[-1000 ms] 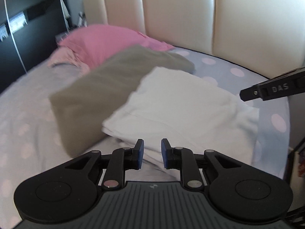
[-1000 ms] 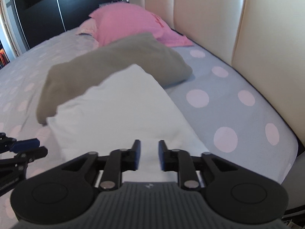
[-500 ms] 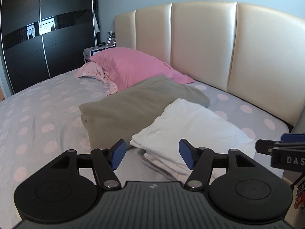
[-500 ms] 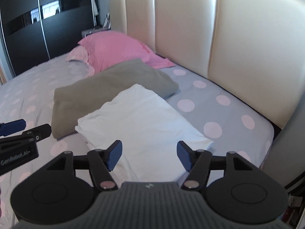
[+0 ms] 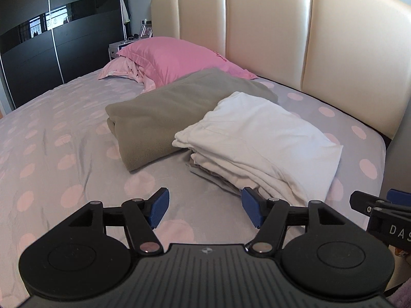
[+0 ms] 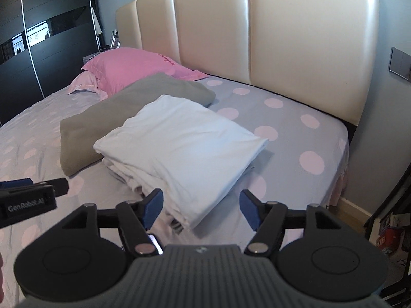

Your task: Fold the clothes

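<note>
Folded white garment (image 5: 259, 138) lies atop stack on polka-dot bed (image 5: 64, 138), beside folded olive blanket (image 5: 164, 118). Fold looks finished, release step. Left gripper (image 5: 205, 210) and right gripper (image 6: 201, 209): jaws just opened, now wide, nothing between them; both angled down near stack's front edge. Next, likely: fetch another garment.

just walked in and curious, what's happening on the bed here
A person is folding clothes with a handheld gripper in each hand. The white garment lies folded on the spotted bed sheet, its far edge overlapping a folded grey-green blanket, with pink pillows behind. The left gripper and right gripper have just been opening, and both hang open and empty in front of the white pile, touching nothing.
</note>
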`<action>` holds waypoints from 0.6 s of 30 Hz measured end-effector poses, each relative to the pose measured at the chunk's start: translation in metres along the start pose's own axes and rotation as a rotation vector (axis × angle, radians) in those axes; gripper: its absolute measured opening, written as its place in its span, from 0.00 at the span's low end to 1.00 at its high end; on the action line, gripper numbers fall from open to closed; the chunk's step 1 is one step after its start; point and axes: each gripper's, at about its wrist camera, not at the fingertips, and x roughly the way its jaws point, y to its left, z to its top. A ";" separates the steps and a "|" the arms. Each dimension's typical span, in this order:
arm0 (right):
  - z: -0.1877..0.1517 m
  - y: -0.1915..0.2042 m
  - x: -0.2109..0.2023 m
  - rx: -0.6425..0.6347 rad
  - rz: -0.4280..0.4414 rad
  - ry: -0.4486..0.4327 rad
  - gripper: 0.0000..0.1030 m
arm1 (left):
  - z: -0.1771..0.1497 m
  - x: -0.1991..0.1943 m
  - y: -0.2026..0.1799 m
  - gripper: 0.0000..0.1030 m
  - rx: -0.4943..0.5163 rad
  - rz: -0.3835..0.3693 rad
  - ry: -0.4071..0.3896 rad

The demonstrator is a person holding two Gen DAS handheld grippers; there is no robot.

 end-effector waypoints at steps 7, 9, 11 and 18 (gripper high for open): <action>-0.009 0.006 -0.001 0.022 -0.002 0.014 0.69 | -0.011 0.003 -0.012 0.59 0.010 0.004 0.017; -0.010 0.008 -0.002 0.005 -0.009 -0.004 0.70 | -0.011 0.001 -0.016 0.59 0.020 0.004 0.009; -0.011 0.008 -0.004 0.002 -0.011 -0.016 0.70 | -0.012 0.000 -0.021 0.59 0.030 0.003 0.000; -0.010 0.009 -0.008 0.014 -0.003 -0.034 0.70 | -0.011 -0.002 -0.029 0.59 0.055 0.000 0.000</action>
